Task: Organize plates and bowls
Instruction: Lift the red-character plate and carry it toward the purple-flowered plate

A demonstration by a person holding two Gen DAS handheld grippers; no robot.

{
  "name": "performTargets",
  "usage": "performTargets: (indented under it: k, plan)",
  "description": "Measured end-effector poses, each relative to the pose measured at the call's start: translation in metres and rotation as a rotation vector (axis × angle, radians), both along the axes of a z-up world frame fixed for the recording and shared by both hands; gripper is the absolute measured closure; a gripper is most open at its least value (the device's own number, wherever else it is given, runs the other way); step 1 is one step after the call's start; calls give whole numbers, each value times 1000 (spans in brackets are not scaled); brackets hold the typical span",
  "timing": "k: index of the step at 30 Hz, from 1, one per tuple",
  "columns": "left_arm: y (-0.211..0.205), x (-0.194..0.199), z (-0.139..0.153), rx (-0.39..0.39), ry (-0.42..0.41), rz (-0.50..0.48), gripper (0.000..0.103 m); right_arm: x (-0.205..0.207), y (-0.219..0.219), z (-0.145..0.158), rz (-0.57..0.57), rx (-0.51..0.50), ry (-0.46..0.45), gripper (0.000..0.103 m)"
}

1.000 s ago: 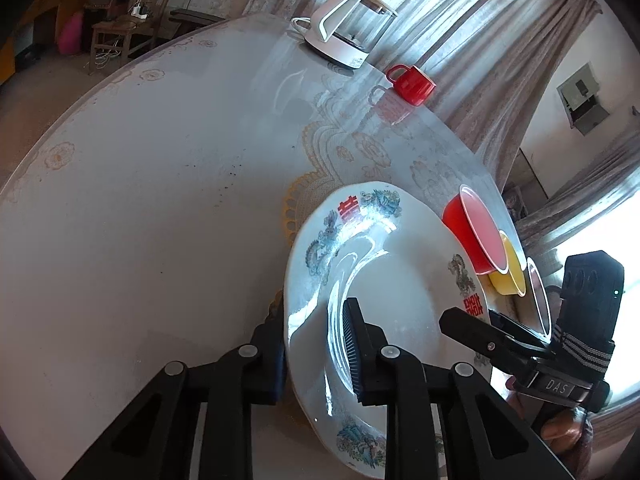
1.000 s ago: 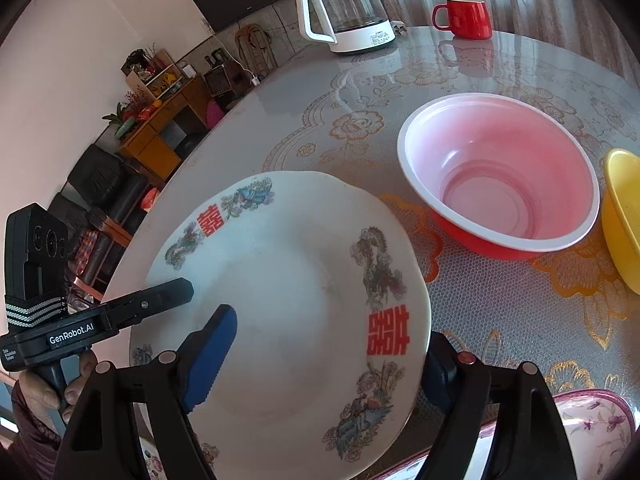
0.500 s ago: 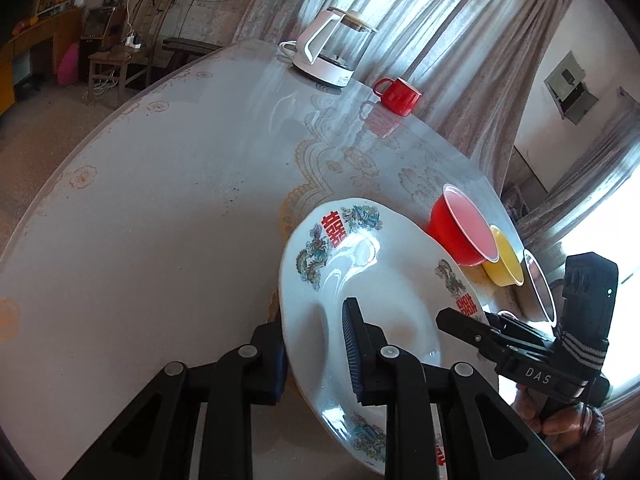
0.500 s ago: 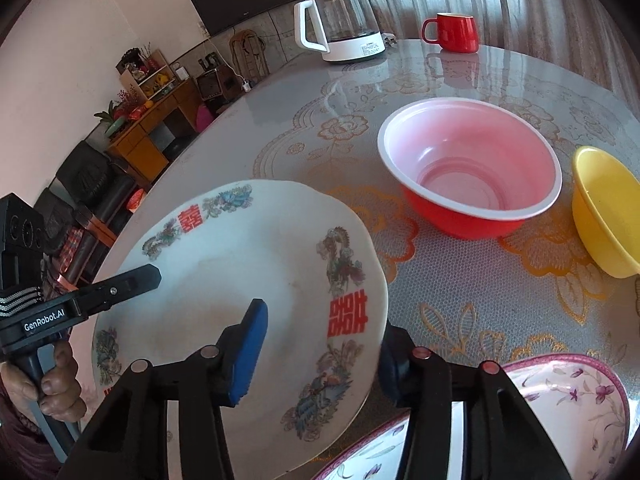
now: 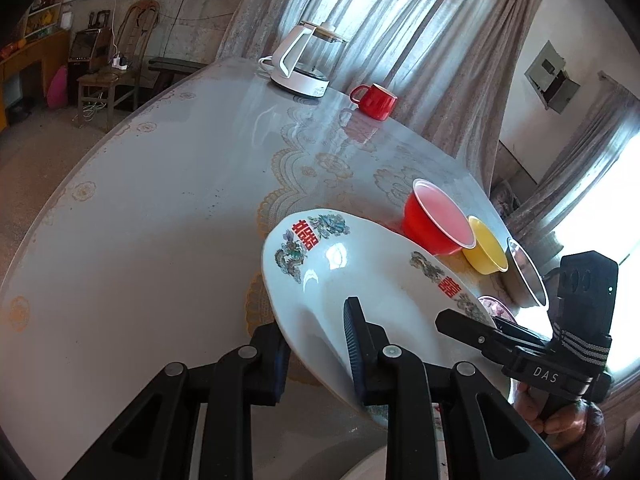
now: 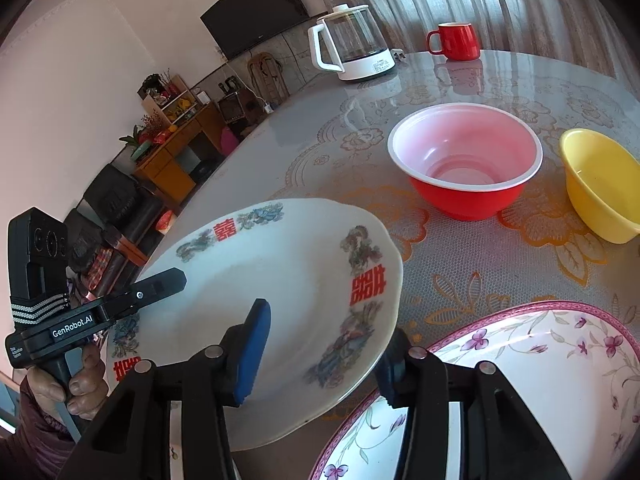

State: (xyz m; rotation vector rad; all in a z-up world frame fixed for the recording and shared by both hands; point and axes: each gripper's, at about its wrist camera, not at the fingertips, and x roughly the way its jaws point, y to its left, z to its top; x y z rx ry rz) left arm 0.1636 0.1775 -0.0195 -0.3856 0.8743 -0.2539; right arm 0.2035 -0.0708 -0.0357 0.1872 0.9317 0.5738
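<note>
A white plate with red characters and dragon motifs [image 5: 360,272] [image 6: 280,280] hangs tilted above the table, gripped from both sides. My left gripper [image 5: 316,344] is shut on its near rim. My right gripper [image 6: 324,344] is shut on the opposite rim. A pink-rimmed floral plate [image 6: 520,380] lies on the table under the right gripper. A red bowl [image 6: 466,160] [image 5: 436,220] and a yellow bowl [image 6: 600,184] [image 5: 486,246] stand beyond it. A glass bowl [image 5: 526,276] sits past the yellow one.
A white electric kettle [image 5: 300,64] [image 6: 352,46] and a red mug [image 5: 376,100] [image 6: 456,42] stand at the table's far side. The round table [image 5: 140,200] has a glossy lace-patterned cover. Curtains hang behind it.
The white plate has risen and come back toward me with both grippers on it. The floral plate has come into the right wrist view below it.
</note>
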Motion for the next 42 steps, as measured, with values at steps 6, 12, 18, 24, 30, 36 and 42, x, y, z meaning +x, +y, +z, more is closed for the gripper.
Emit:
performTargets:
  k: [6,12,18,24,30,36,42]
  plan:
    - [-6,0,-3,2,6,-11,75,-9,0,2,-5,-26,-38,59]
    - [-6,2,-7,18,27,-2,76,-4,0,-1,-17,-50,-30,64]
    - [10,6,-13,-4,42,49,71,5,-3,-7,-27,-68,21,62]
    - [12,27,-3,2,10,61,54,19,3,-5,-46,-108,17,59]
    - [3,48,-11,31,31,46,52,32,9,-11,-42,-136,24,59]
    - [4,38,-11,53,3,29,58,26,15,-10,-27,-178,-16,58]
    - [-2,21,-2,41,-36,-4,58,4,8,8,-29,-161,-92,60]
